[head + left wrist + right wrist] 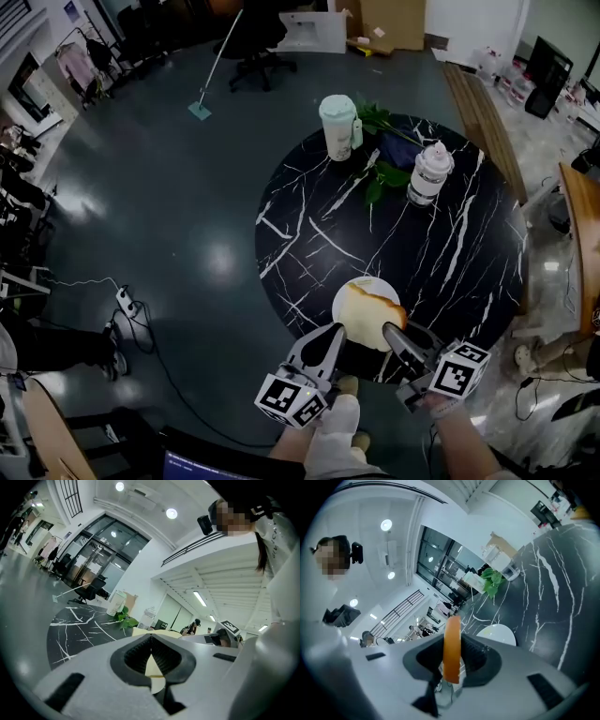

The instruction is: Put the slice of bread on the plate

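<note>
Your right claw (452, 654) is closed on the one slice of bread (373, 311). In the right gripper view the slice stands edge-on between the two dark pads, its orange-brown crust toward the camera, and both pads press against its faces. From the head view the slice sits over the single white plate (361, 284) and covers most of it, so only the plate's far rim stays bare. Whether the bread's lower edge touches the plate cannot be told.

Your left claw (334, 334) has its two jaws drawn together, their tips meeting, with nothing gripped between them. In the left gripper view a pale surface shows through the small gap behind the tips. In the head view that claw's tip lies just beside the left edge of the bread. Each claw carries one cube with square markers, so there are two cubes, both at the bottom of the head view.

The plate lies near your edge of the round black desk (319, 234), which is veined with white. At the far side of the desk stand three more things, well apart from the plate: one pale lidded cup (337, 127), one white bottle (429, 173) with a cap, and one sprig of green leaves (380, 178) between them. The cup is left of the leaves and the bottle right of them.
</note>
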`<state>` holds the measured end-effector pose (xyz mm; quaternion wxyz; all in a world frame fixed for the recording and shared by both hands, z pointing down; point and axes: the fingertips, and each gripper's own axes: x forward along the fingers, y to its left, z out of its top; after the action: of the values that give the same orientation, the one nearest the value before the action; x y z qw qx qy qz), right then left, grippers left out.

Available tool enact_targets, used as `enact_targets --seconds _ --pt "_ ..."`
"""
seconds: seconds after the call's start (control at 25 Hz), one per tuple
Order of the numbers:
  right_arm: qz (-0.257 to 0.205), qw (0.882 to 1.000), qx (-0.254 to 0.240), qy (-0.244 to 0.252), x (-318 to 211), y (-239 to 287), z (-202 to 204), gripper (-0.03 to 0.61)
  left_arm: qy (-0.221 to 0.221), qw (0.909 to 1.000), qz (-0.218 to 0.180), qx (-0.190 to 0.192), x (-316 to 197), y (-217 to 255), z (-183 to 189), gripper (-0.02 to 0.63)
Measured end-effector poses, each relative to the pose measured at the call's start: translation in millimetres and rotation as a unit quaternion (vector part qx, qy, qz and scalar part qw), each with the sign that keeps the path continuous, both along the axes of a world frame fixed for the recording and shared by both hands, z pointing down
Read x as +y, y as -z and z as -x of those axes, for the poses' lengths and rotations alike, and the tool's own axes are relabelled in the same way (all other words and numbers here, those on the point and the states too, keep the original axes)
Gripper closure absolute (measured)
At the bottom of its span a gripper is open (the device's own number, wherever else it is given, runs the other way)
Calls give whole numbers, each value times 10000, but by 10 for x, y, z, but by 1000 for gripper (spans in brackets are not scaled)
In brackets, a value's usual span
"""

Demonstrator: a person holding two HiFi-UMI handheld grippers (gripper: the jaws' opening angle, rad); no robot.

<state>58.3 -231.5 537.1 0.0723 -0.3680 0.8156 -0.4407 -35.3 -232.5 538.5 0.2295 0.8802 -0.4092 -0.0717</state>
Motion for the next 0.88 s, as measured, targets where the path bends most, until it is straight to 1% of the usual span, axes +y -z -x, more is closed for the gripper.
enact_targets --seconds 0.12,0.24,0.4,0.44,0.52,0.56,0.72,0.8,0.88 --pt "341 9994 -80 -49 -116 -206 13 489 30 10000 88 17 -32 -110 17 606" --pt "752 9967 -180 -247 -213 -389 -39 490 91 9999 131 23 -45 -159 13 606" --pt "1055 9936 -233 -342 -291 -525 -51 489 127 9998 147 99 -76 -174 -10 606" --pt "1135 9928 -174 -347 -299 -569 -59 489 116 9998 145 113 -78 -183 -20 606" --pt "1217 9919 164 -328 -310 -652 -97 489 104 9998 139 125 -88 -181 -32 606" --pt "1183 9919 353 -291 -317 -658 -102 488 110 9998 133 128 -98 -165 -33 606" --pt "753 9916 1048 -4 -330 -553 -44 477 154 9997 87 148 -117 -98 -15 606" --pt "547 9875 1476 126 -328 -522 -25 464 176 9997 66 162 -112 -72 -6 606" --pt "408 9798 1940 255 -319 -520 -26 438 188 9996 57 182 -101 -49 1 606"
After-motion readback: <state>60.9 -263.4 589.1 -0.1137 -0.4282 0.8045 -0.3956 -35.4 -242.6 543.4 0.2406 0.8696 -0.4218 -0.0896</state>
